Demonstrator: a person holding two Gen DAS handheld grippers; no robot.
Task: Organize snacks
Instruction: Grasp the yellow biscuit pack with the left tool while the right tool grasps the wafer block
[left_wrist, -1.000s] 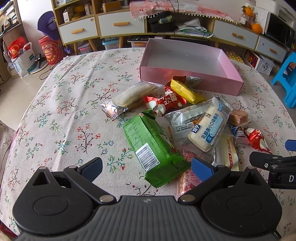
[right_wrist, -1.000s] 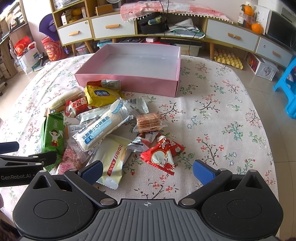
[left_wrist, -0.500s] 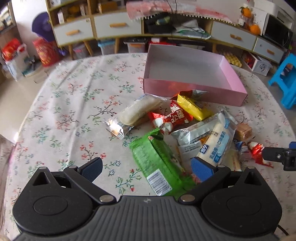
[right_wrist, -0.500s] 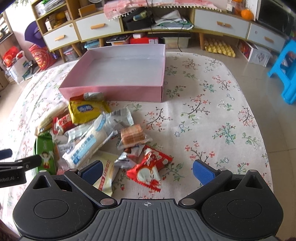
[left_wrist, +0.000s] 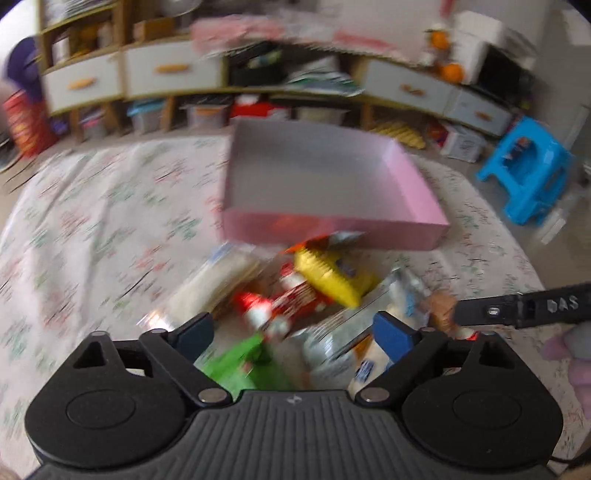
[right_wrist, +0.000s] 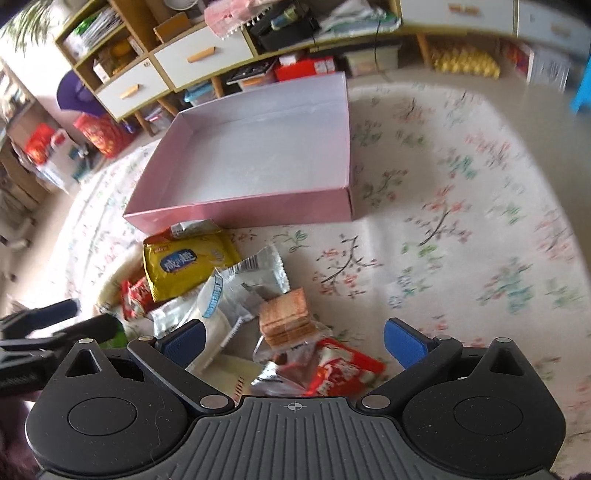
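Observation:
A pile of wrapped snacks lies on the floral tablecloth in front of an empty pink box (right_wrist: 255, 206), which also shows in the blurred left wrist view (left_wrist: 424, 177). The pile holds a yellow packet (right_wrist: 184, 264), a clear pack of brown wafers (right_wrist: 284, 321), a red packet (right_wrist: 340, 373), a white cake bar (right_wrist: 218, 314) and a green pack (left_wrist: 243, 363). My right gripper (right_wrist: 291, 341) is open just above the wafers and red packet. My left gripper (left_wrist: 295, 330) is open above the red and green packs. Both are empty.
The round table's tablecloth (right_wrist: 461, 240) stretches right of the pile. A low cabinet with white drawers (right_wrist: 199, 55) stands behind the table. A blue stool (left_wrist: 528, 173) is on the floor at the right. The other gripper's arm (left_wrist: 517, 308) reaches in from the right.
Both grippers have moved forward and down toward the snack pile; the box and snacks look larger. The left view is now motion-blurred. Both stay open.

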